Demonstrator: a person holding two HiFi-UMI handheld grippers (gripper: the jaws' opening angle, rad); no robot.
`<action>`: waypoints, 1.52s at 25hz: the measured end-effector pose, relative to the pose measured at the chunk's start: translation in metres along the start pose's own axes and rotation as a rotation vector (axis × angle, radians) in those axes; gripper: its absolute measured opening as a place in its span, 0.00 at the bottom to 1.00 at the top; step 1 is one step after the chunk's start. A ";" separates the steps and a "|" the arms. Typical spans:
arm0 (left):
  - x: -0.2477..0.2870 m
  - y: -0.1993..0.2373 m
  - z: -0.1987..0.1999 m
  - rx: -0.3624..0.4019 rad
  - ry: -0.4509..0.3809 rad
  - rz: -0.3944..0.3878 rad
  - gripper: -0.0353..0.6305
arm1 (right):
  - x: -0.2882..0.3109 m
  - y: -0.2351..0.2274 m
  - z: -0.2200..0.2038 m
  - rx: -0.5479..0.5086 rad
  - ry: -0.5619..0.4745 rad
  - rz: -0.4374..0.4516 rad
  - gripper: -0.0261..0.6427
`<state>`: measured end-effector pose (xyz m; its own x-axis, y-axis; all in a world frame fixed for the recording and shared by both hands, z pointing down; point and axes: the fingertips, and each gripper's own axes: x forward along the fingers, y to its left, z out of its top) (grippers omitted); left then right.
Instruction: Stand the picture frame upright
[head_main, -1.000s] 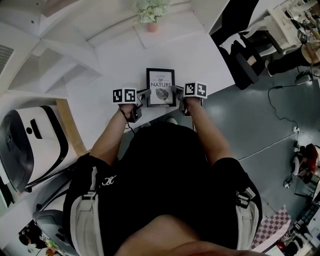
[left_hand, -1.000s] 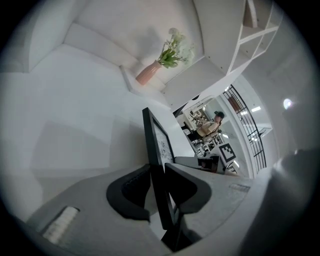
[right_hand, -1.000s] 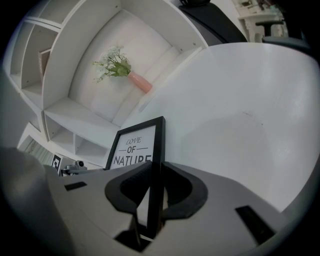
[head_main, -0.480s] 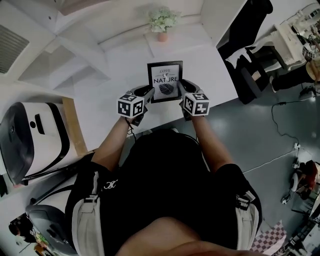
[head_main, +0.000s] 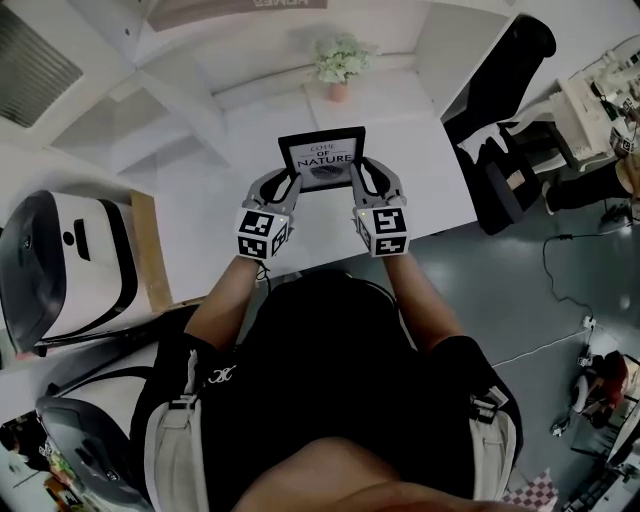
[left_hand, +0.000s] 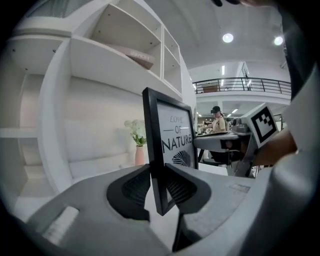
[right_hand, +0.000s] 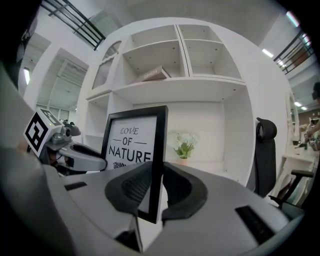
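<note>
Black-edged picture frame was up in front of the person, held over the white table at both sides. It stood close to upright, and its print, "LOVE OF NATURE" over a leaf drawing, faced back toward the head camera and read the right way up.

Left gripper: jaws drawn in to a narrow gap, about the thickness of the frame. I saw the frame's left edge clamped between the ribbed pads, low down near the bottom corner. That corner stuck out just below the pads in the left gripper view.

Right gripper: same story on the other side. Its jaws were partly closed and pinched the right edge near the lower corner, with the corner showing under the pads in the right gripper view.

Both marker cubes sat toward the person, and the forearms ran roughly parallel. I could not tell whether the bottom edge touched the table; in the gripper views it looked clear of it.

Surroundings: small potted plant at the back of the table, beyond the frame and apart from it. White shelf unit behind and to the left. Black office chair off the table's right end.
</note>
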<state>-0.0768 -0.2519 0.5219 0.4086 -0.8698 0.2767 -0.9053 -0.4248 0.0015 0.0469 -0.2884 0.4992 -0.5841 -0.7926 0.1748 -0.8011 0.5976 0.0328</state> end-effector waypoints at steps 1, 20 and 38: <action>-0.003 0.003 0.000 0.004 -0.001 0.013 0.20 | 0.003 0.003 0.000 0.002 0.000 0.011 0.14; -0.133 0.133 -0.048 -0.053 0.040 0.375 0.20 | 0.098 0.178 0.006 -0.031 0.028 0.385 0.14; -0.141 0.230 -0.101 -0.094 0.137 0.342 0.20 | 0.165 0.246 -0.026 -0.022 0.153 0.374 0.14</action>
<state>-0.3543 -0.2019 0.5802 0.0676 -0.9131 0.4021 -0.9960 -0.0856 -0.0271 -0.2428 -0.2691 0.5615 -0.8073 -0.4941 0.3227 -0.5333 0.8450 -0.0404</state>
